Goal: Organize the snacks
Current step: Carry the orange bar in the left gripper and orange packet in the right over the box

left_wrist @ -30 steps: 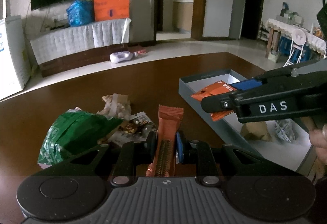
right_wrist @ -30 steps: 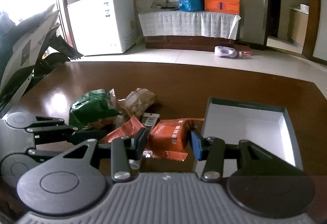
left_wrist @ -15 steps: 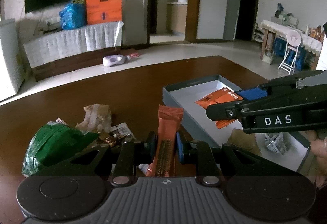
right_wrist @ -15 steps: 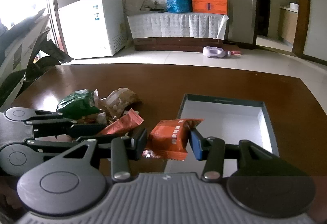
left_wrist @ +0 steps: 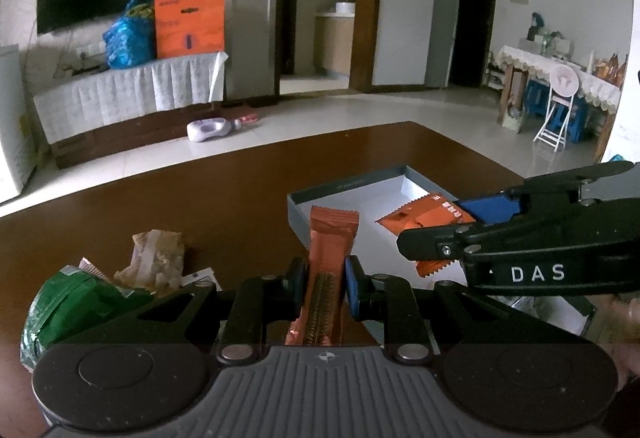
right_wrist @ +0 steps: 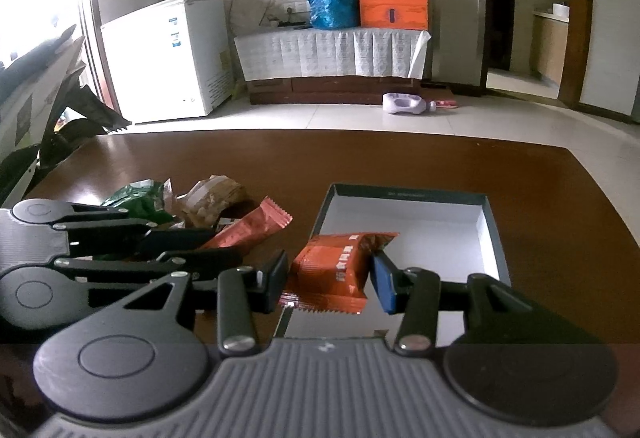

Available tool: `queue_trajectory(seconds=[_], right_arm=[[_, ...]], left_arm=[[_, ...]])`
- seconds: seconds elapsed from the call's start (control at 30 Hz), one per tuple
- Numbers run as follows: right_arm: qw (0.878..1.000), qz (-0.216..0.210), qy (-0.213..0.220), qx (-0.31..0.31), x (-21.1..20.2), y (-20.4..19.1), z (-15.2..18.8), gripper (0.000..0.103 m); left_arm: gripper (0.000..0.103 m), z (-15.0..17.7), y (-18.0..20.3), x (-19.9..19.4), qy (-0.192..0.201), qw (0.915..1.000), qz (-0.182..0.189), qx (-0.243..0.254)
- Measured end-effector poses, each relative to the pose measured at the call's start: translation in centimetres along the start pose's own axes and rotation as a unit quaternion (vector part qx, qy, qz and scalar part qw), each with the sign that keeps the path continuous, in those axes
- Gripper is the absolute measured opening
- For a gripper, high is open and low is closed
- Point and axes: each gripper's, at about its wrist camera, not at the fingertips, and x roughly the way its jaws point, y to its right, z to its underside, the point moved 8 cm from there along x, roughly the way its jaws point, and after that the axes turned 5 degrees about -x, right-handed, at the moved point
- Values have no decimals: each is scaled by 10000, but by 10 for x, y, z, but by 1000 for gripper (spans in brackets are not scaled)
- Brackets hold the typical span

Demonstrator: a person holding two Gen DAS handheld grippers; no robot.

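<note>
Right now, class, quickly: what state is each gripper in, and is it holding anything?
Left gripper: closed on a long orange snack bar.
Right gripper: closed on a square orange snack packet, over the grey box.

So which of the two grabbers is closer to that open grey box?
Right. The right gripper holds its orange packet over the grey box; the left gripper, with its bar, is just beside it.

Open grey cardboard box with white floor: far half bare, free from above. Its near-left corner is occupied by the right gripper, clamped on a square orange snack packet. The left gripper, gripping a long orange bar wrapper, stands just beside it at the box's left wall. A heap of green and clear snack bags blocks the dark brown wooden table further left; beyond, the tabletop is bare
</note>
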Motion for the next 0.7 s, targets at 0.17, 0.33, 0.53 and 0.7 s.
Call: queue_trajectory(seconds=[0.17, 0.33, 0.53, 0.7], right_arm=[[10000, 48, 0, 22, -3, 7, 3, 46], [9999, 108, 5, 68, -6, 15, 5, 46], [9998, 193, 10, 100, -9, 22, 7, 46], [9997, 226, 0, 127, -10, 29, 11, 46]], left_arm=[[22, -2, 5, 3, 13, 10000, -1, 49], [22, -3, 13, 8, 15, 9999, 48, 94], [22, -8, 22, 16, 54, 9999, 136, 76], [22, -10, 26, 22, 63, 9999, 141, 50]])
